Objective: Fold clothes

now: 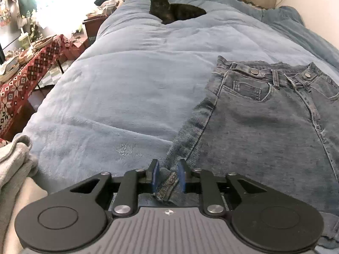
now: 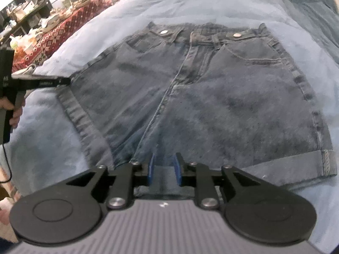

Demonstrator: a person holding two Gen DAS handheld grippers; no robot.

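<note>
Blue denim shorts (image 2: 211, 97) lie flat on the light blue bed cover (image 1: 118, 97), waistband away from me. In the left wrist view the shorts (image 1: 264, 127) fill the right side. My left gripper (image 1: 167, 176) has its blue pads either side of the left leg's rolled hem (image 1: 167, 185), with a gap showing beside the cloth. My right gripper (image 2: 164, 169) has its pads partly open over the hem at the middle of the shorts. The left gripper also shows from the side in the right wrist view (image 2: 63, 82), at the left edge of the shorts.
A black cat (image 1: 173, 10) lies at the far end of the bed. A table with a red patterned cloth (image 1: 27, 78) and clutter stands left of the bed. Grey fabric (image 1: 14, 165) lies at the near left. A wall runs along the right.
</note>
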